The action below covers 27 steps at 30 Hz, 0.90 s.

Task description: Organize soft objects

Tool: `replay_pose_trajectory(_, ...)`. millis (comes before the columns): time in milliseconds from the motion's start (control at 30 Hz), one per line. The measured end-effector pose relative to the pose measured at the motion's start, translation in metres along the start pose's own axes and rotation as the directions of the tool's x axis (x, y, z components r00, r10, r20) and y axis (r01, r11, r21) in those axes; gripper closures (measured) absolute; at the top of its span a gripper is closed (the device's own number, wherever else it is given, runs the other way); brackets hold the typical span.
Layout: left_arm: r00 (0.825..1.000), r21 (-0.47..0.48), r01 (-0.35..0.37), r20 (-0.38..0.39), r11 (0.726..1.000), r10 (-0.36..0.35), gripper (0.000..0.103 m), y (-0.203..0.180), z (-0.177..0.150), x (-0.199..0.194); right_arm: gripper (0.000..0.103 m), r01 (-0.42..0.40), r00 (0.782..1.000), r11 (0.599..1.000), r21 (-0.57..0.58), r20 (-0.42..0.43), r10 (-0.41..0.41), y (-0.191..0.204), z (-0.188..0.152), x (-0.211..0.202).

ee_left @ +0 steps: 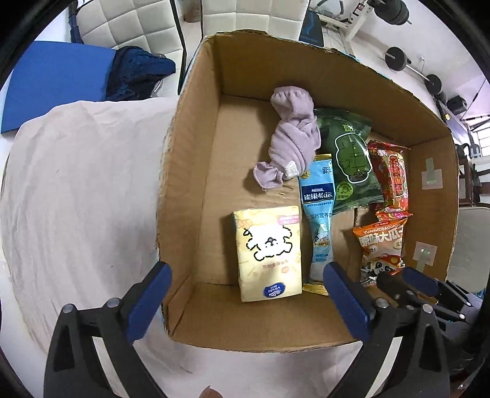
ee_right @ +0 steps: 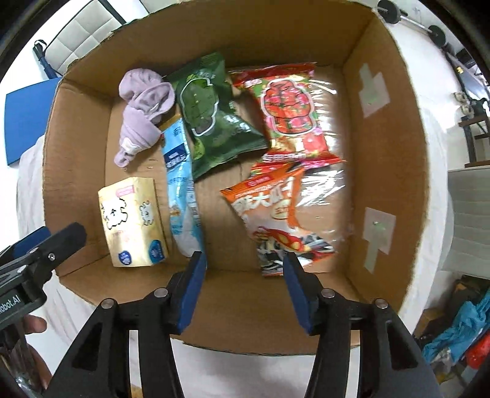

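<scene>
An open cardboard box (ee_left: 196,171) (ee_right: 386,171) holds soft items: a yellow tissue pack (ee_left: 268,252) (ee_right: 133,220), a lilac cloth (ee_left: 292,140) (ee_right: 142,113), a blue Nestle sachet (ee_left: 318,214) (ee_right: 180,189), a green snack bag (ee_left: 352,159) (ee_right: 211,113), a red snack bag (ee_left: 393,177) (ee_right: 291,110) and an orange snack bag (ee_left: 378,245) (ee_right: 275,211). My left gripper (ee_left: 248,274) is open and empty above the box's near left corner. My right gripper (ee_right: 243,261) is open and empty over the box's near edge, by the orange bag.
The box sits on a surface covered with a pale pink cloth (ee_left: 76,189). A blue mat (ee_left: 52,82) and a dark blue garment (ee_left: 137,73) lie beyond it. White padded chairs (ee_left: 128,21) and barbell weights (ee_left: 398,58) stand behind.
</scene>
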<state>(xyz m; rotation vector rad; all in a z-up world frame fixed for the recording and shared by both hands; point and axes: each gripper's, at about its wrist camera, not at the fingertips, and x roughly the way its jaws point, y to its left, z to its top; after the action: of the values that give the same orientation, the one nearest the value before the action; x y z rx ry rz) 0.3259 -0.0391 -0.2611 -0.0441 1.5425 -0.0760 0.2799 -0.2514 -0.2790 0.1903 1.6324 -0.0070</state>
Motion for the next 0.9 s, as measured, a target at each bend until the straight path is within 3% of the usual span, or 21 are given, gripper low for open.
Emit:
replay_pose_trajectory(100,1.0,-0.009,0.004,0.023,1.0,-0.004,0.002,0.002,-0.004,-0.004,0.033,0.007,1.0,1.0,0.008,0.016,-0.007,-0.004,-0.003,-0.007)
replay_pose_trajectory(167,0.999,-0.008,-0.008,0.044,1.0,0.008,0.002,0.002,-0.007,-0.008,0.017,0.02,0.999,1.0,0.012,0.024,-0.021,-0.007,-0.005,-0.011)
replay_pose_trajectory(300,0.996,0.004,-0.031,0.089,1.0,0.03,0.0,-0.001,-0.013,-0.017,0.013,0.042,0.998,0.999,0.024,0.047,-0.043,-0.011,-0.005,-0.021)
replay_pose_trajectory(400,0.991,0.02,-0.049,0.124,0.999,0.047,0.0,-0.004,-0.017,-0.025,0.0,0.05,0.997,0.998,0.029,0.066,-0.051,-0.017,-0.009,-0.032)
replay_pose_trajectory(700,0.987,0.04,-0.054,0.156,0.998,0.047,0.0,-0.009,-0.029,-0.044,0.0,0.087,0.988,0.996,0.027,0.125,-0.089,-0.02,-0.019,-0.055)
replay_pose_trajectory(900,0.97,0.051,-0.072,0.234,0.996,0.058,0.0,-0.015,-0.051,-0.08,0.0,0.078,0.98,0.997,0.003,0.186,-0.077,-0.016,-0.044,-0.087)
